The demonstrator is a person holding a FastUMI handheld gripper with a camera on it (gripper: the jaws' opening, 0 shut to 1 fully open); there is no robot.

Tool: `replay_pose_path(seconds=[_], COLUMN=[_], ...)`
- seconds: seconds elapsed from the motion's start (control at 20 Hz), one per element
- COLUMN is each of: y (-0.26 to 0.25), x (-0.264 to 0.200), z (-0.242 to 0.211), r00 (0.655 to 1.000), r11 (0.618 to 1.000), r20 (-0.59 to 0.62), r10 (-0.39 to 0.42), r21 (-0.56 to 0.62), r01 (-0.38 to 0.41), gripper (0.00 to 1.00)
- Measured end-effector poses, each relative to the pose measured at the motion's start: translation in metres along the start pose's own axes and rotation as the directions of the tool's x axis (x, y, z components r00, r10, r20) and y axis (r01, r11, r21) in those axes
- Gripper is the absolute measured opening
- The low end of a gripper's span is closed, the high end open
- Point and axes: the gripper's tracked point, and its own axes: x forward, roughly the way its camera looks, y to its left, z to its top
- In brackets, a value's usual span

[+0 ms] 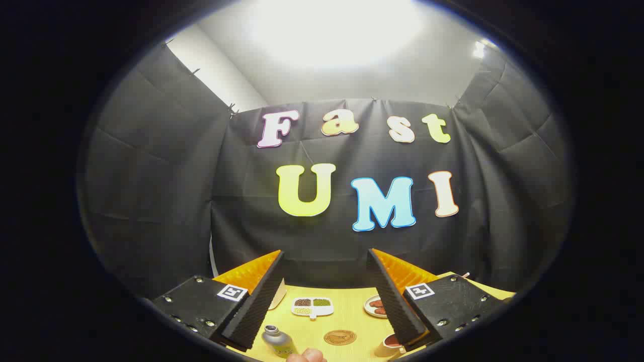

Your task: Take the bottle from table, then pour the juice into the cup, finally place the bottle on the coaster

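My gripper is held high above a yellow wooden table, fingers spread wide apart with nothing between them. Far below, between the fingers, stands a small silver bottle with an open metal neck and a yellowish label, close to the left finger's base. A round brown coaster lies flat a little to the bottle's right. A white cup with a dark red inside sits beside the right finger's base, partly hidden by it. A person's fingertips show just in front of the bottle.
A white divided dish with brown and green fillings lies farther back on the table. A plate with reddish food sits to its right, partly behind the right finger. Another pale dish edge peeks out behind the left finger.
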Motion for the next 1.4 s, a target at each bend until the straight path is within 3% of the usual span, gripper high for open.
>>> replay_pose_path(seconds=[0.6, 1.4], y=[-0.005, 0.010], x=[-0.001, 0.000], z=[0.007, -0.001], r00=[1.000, 1.000], r11=[1.000, 0.999], r20=[0.010, 0.004], r10=[-0.030, -0.010], r21=[-0.004, -0.032], r01=[0.030, 0.010], gripper=[0.99, 0.99])
